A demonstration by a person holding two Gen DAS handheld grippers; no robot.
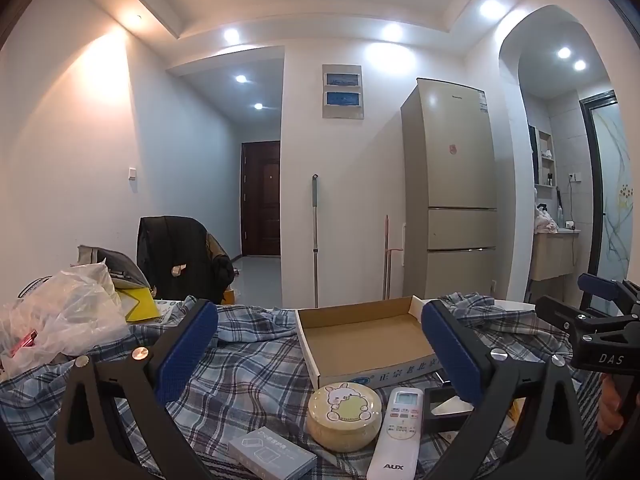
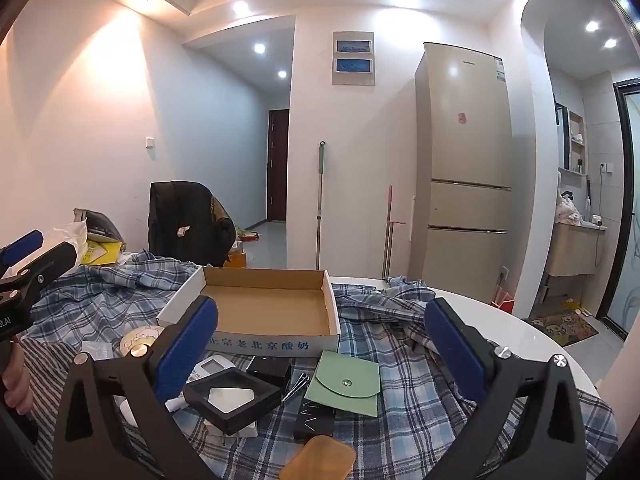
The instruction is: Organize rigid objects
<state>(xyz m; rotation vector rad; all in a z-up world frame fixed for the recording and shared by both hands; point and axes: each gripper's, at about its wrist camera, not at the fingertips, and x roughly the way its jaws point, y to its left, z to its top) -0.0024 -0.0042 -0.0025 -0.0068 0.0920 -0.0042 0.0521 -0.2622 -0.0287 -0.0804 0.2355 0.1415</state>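
Both grippers empty, jaws wide apart: left gripper (image 1: 316, 344), right gripper (image 2: 320, 340). Nothing in the box (image 2: 256, 312) yet, at 12 o'clock on the plaid cloth (image 2: 400, 400).

Items loose at 6 o'clock of the box:
- tin (image 1: 344, 416), round, stiff, probably light and smooth; I'd pinch across the side wall.
- remote (image 1: 396, 432) touching the tin at its 3 o'clock, hard plastic; take it across the narrow width.
- black case (image 2: 232, 398), clear window looks fragile; grip its frame edges.
- pouch (image 2: 346, 382) at 3 o'clock of the case, flat, likely soft; pinch an edge.
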